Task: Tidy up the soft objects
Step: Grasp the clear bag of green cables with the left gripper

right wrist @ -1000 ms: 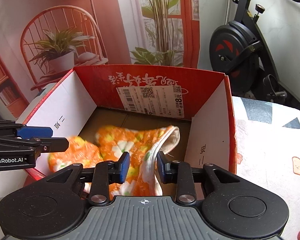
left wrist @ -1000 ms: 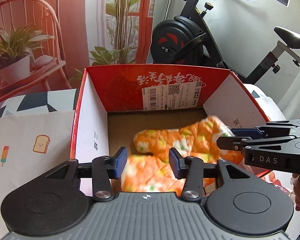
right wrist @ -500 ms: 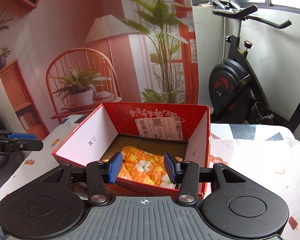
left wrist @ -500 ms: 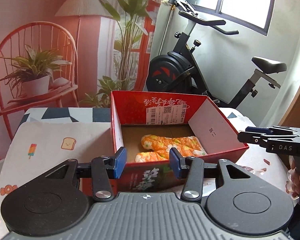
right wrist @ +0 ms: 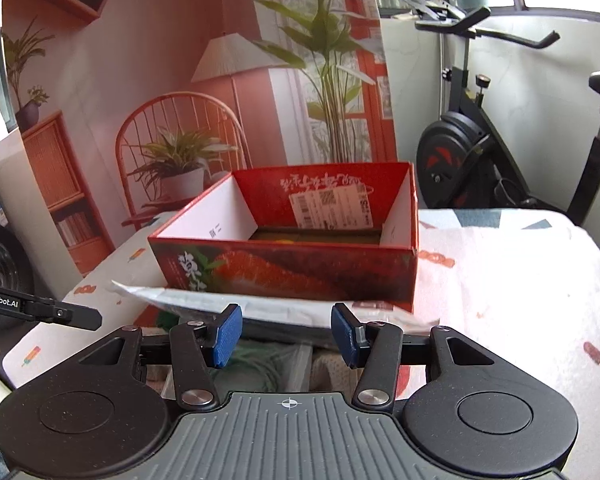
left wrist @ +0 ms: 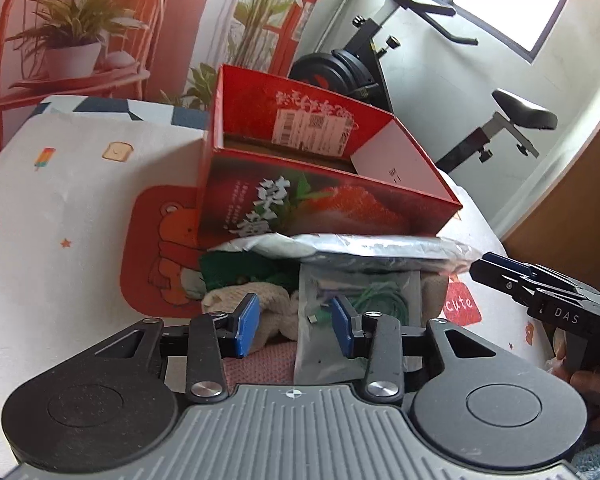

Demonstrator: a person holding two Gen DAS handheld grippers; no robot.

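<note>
A red cardboard box stands open on the table; only a sliver of the orange cloth inside shows. In front of it lies a pile of soft things: a silver plastic bag, a green knit, a cream knit, a clear packet with a green cord and a pink knit. My left gripper is open and empty just above the pile. My right gripper is open and empty over the pile; it also shows in the left wrist view.
The table has a white cloth with cartoon prints. An exercise bike stands behind the table at the right. A wall backdrop with a chair and plants is behind the box.
Both grippers have pulled back from inside the box and come down in front of it. The orange cloth stays in the box. The pile of soft things has come into view.
</note>
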